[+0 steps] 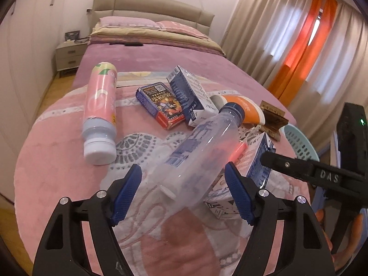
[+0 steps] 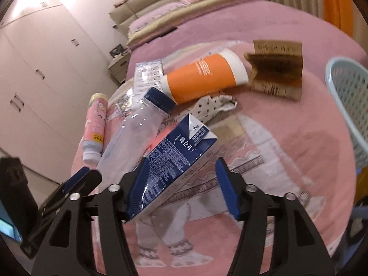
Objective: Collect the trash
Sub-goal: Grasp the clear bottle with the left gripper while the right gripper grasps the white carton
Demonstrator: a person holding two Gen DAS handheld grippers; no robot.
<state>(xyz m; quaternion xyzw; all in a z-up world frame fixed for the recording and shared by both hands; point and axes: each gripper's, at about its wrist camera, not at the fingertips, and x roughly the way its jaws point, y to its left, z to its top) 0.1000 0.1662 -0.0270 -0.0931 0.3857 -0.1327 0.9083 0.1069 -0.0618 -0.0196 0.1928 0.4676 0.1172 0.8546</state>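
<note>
With the clear bottle [image 1: 195,158] lying on the bed [image 1: 57,161] between the left gripper [image 1: 184,193]'s parted pads and the milk carton [image 2: 174,161] inside the right gripper [image 2: 181,188]'s spread pads, each should centre before squeezing, I judge.

— What room is this?
— A bedroom. A wide bed [image 1: 149,55] under a pink cover runs toward a padded beige headboard [image 1: 147,7] at the far wall, pillows stacked against it.

— And on the left?
— White wardrobe doors [image 2: 34,73] with small metal handles line the left wall; a pale two-drawer nightstand [image 1: 69,56] stands beside the bed's far left corner, on a wooden floor [image 1: 51,87].

— The light?
— Daylight glows through beige curtains [image 1: 264,23] and one orange panel [image 1: 306,46] on the right.
</note>
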